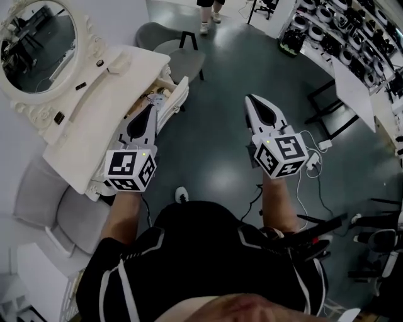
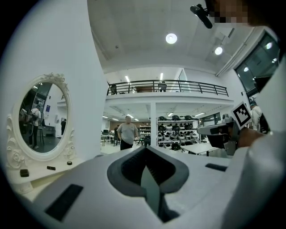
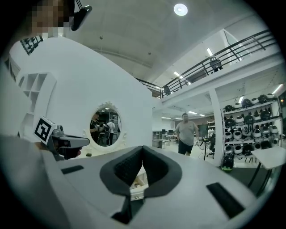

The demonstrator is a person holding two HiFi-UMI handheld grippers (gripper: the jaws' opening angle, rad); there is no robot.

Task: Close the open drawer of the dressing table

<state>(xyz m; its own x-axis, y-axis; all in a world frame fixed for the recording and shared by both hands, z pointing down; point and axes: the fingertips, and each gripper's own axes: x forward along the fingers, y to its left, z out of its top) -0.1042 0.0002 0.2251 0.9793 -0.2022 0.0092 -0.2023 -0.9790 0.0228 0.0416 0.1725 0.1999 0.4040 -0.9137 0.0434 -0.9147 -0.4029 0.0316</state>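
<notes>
The white dressing table [image 1: 94,119] stands at the left under its oval mirror [image 1: 38,44]. Its drawer [image 1: 175,99] is pulled out toward the grey floor, with small items inside. My left gripper [image 1: 153,107] is shut and empty, hovering over the drawer's near end without clearly touching it. My right gripper [image 1: 251,99] is also shut and empty, over open floor to the right of the drawer. In the right gripper view, the drawer front [image 3: 137,184] shows through the gap below the closed tips [image 3: 143,148]. The left gripper view has shut tips [image 2: 145,150] and the mirror [image 2: 42,118].
A grey stool [image 1: 182,56] stands just beyond the drawer. A grey armchair [image 1: 60,214] sits at the lower left. A person [image 1: 209,12] stands farther off. A white table [image 1: 352,88], helmet shelves [image 1: 340,25] and floor cables [image 1: 315,160] are to the right.
</notes>
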